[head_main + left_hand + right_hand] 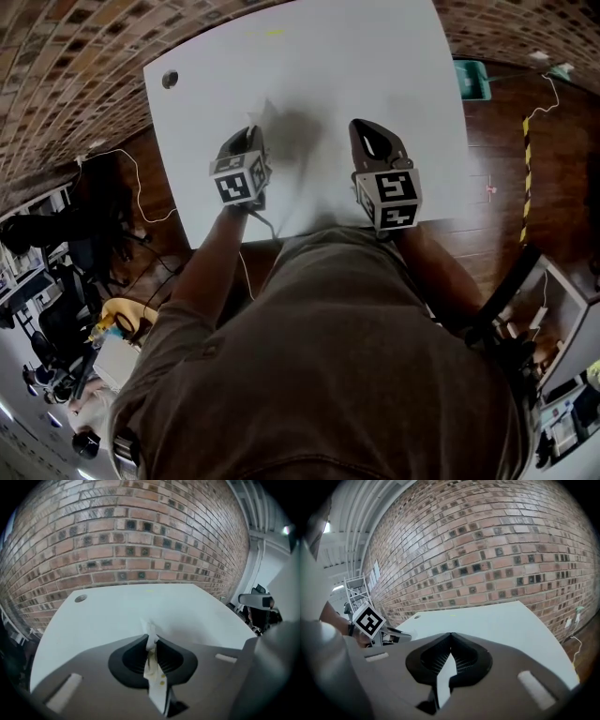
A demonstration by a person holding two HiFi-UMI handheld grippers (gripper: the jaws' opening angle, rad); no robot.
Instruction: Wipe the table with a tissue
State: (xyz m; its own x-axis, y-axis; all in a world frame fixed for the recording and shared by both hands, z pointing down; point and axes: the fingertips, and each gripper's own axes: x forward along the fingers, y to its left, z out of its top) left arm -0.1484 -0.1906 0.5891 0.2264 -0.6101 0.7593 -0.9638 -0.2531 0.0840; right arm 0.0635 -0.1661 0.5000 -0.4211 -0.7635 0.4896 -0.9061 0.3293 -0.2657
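White table (309,84) surface open to far edge; brick wall (66,66) rises just behind; round hole (170,79) at far-left corner.

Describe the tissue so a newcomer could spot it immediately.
Start at the white table against the brick wall. Over its near half, the left hand-held gripper is shut on the tissue, a thin, crumpled white strip standing up between the jaws. The right hand-held gripper beside it is shut on nothing, and the strip's creases set it off from the smooth table.
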